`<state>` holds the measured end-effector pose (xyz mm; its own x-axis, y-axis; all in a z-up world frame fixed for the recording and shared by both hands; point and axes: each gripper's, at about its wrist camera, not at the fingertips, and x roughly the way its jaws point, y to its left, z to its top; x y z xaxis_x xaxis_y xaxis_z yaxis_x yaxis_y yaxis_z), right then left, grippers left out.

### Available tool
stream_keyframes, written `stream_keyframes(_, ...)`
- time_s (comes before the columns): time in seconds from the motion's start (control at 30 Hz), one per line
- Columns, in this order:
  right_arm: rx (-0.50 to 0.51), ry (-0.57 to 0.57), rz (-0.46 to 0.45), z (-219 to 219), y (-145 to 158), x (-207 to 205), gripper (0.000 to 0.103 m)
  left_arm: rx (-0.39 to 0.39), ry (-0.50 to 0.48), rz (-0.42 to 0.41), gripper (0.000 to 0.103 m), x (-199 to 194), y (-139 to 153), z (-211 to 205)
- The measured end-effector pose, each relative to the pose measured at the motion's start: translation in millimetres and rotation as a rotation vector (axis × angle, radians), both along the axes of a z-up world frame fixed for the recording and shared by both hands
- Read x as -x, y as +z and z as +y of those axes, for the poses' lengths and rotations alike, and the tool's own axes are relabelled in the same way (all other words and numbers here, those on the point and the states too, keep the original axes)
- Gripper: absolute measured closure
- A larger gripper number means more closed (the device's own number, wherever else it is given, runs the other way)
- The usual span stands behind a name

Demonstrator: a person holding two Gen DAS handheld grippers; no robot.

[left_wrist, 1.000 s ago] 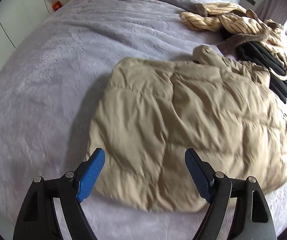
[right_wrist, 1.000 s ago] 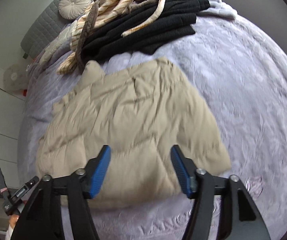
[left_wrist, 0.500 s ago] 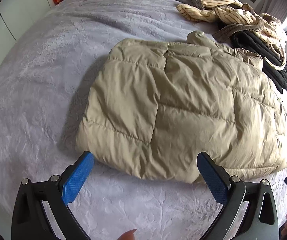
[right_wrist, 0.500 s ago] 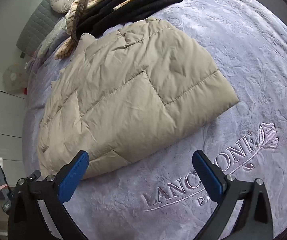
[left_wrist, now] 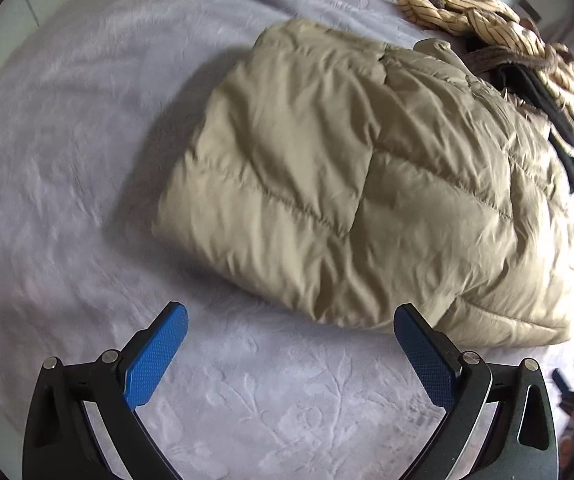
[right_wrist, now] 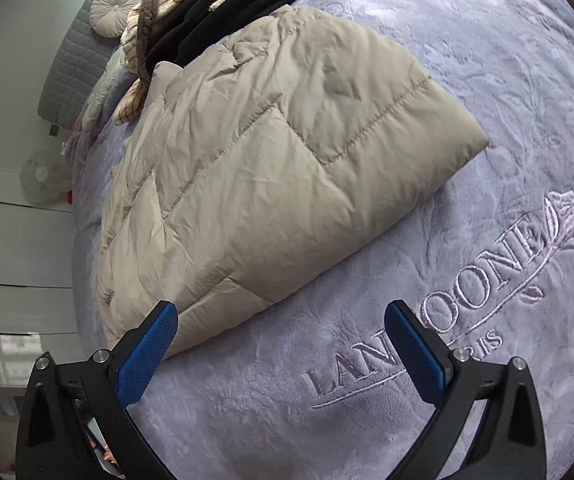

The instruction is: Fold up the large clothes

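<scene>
1. Both sets of jaws have just been opening – left gripper and right gripper are standing wide, holding nothing
2. The beige puffer jacket, released, is lying folded on the bed – this fold is looking finished

The only readable writing is pale embroidered lettering stitched into the lavender plush bed cover, seen in the right wrist view at the near right of the scene. The large upper line reads "LAN", then a gap hidden behind the near black gripper finger, then "OONE", running up to the right beside a stitched rose with a long stem. Below it a smaller line ends in "IS"; the letters before that are covered. In the left wrist view the same cover shows only embossed leaf patterns, with no text to read.
</scene>
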<state>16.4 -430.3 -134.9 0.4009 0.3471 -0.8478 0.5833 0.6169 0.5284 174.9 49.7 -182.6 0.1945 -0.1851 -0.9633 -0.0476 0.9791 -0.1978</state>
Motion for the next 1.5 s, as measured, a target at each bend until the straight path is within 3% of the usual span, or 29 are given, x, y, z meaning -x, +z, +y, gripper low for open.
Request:
stream_keyframes(0.27,-0.194,-0.105,0.016,-18,-27,11,0.0,0.342,0.142,0.054,0.0,5,-29,32)
stream_keyframes(0.43,-0.278,-0.164,-0.026,-29,-36,13,0.0,0.462,0.159,0.071,0.0,2,-46,36)
stream_keyframes(0.8,-0.394,-0.252,-0.117,-44,-66,1,0.0,0.556,0.199,0.019,0.0,-31,-61,33)
stream_keyframes(1.07,-0.438,-0.248,-0.16,-50,-84,-25,0.0,0.605,0.262,0.02,0.0,-53,-77,28)
stream_keyframes(1.2,-0.454,-0.251,-0.156,-51,-90,-38,0.0,0.585,0.283,0.008,0.0,-58,-77,23)
stream_keyframes(1.23,-0.46,-0.262,-0.151,-51,-90,-41,0.0,0.572,0.282,0.0,0.003,-57,-75,21)
stream_keyframes(1.3,-0.473,-0.284,-0.148,-52,-88,-41,0.0,0.552,0.265,-0.022,0.034,-57,-68,20)
stream_keyframes(1.33,-0.477,-0.292,-0.147,-52,-87,-40,0.001,0.561,0.246,-0.033,0.057,-56,-65,22)
stream_keyframes(1.37,-0.477,-0.303,-0.14,-53,-86,-38,0.009,0.577,0.234,-0.04,0.071,-57,-61,23)
stream_keyframes(1.4,-0.472,-0.312,-0.119,-54,-85,-36,0.036,0.582,0.223,-0.052,0.076,-58,-55,23)
stream_keyframes(1.5,-0.495,-0.335,-0.124,-56,-79,-29,0.071,0.568,0.143,-0.12,0.084,-57,-27,19)
